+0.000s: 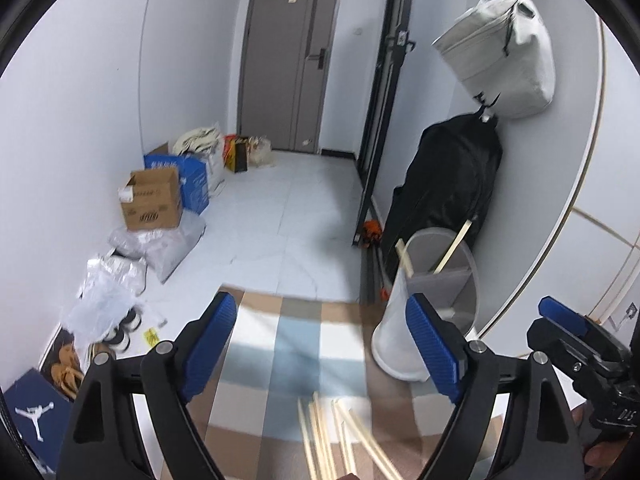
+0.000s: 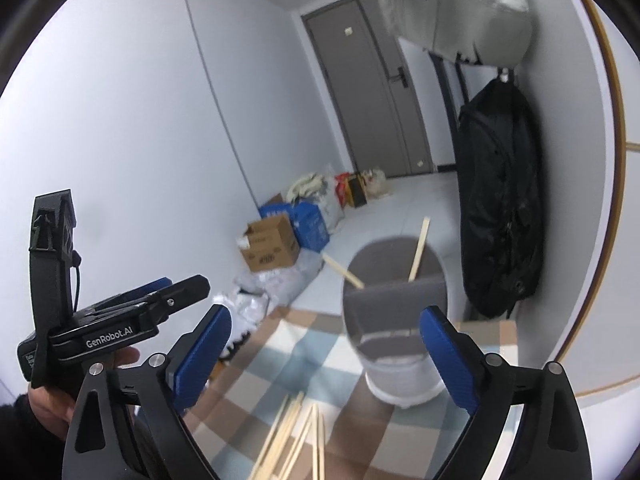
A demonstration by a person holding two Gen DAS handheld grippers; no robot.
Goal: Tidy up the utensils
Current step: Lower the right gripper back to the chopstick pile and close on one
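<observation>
Already two chopsticks (image 1: pixel 404 260) stand slanted in the utensil holder (image 1: pixel 432 304), a white, divided cylinder at the far right of the checked tabletop (image 1: pixel 296 344), near the wall where a black bag (image 1: pixel 448 184) hangs. Most of the work looks undone, though: a loose bundle of pale chopsticks (image 1: pixel 340 440) lies scattered on the near part of the tabletop, well apart from the holder and just below both cameras. Both tools are empty. The left gripper (image 1: pixel 320 348) has its blue jaws spread wide over the cloth with nothing between them; the right gripper (image 2: pixel 326 354) likewise has its jaws wide apart, framing the holder beyond and touching nothing. My reading is that the next pickup from the loose pile is due.
</observation>
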